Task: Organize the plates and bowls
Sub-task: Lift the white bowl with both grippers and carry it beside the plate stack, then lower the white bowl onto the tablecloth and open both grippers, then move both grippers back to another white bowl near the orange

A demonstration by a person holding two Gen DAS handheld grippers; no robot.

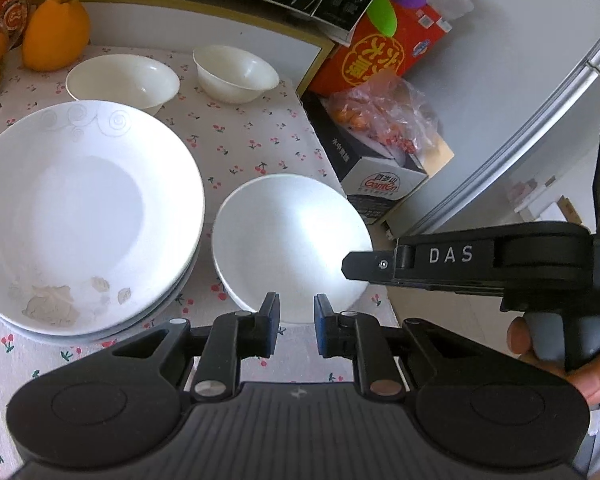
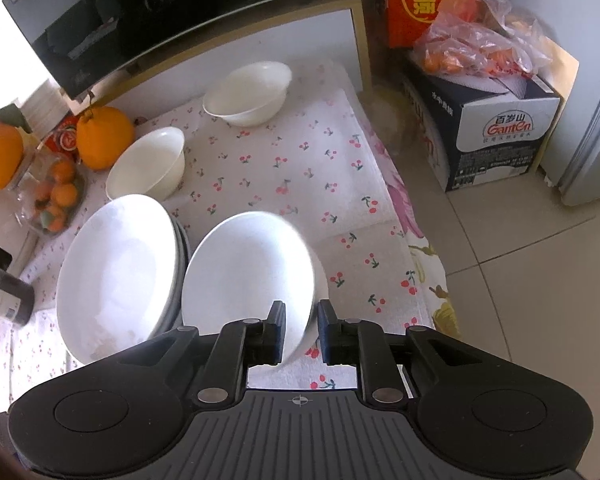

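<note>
A stack of white plates [image 1: 84,208] [image 2: 116,276] lies at the left of the cherry-print tablecloth [image 1: 252,136]. A white bowl [image 1: 288,236] [image 2: 248,276] stands just right of the stack. Two smaller cream bowls stand behind: one [image 1: 124,82] [image 2: 148,166] nearer the oranges, one [image 1: 236,72] [image 2: 248,92] further right. My right gripper [image 2: 302,332] straddles the near rim of the white bowl, its jaws a little apart; in the left wrist view it reaches in from the right [image 1: 352,266]. My left gripper [image 1: 296,326] is open and empty, just before the same bowl.
Oranges [image 1: 56,32] [image 2: 104,136] and a bag of small fruit [image 2: 56,196] sit at the back left. A dark appliance [image 2: 160,12] stands behind the bowls. Boxes [image 2: 496,132] with a fruit bag [image 2: 476,44] stand on the floor to the right, beside a fridge [image 1: 540,92].
</note>
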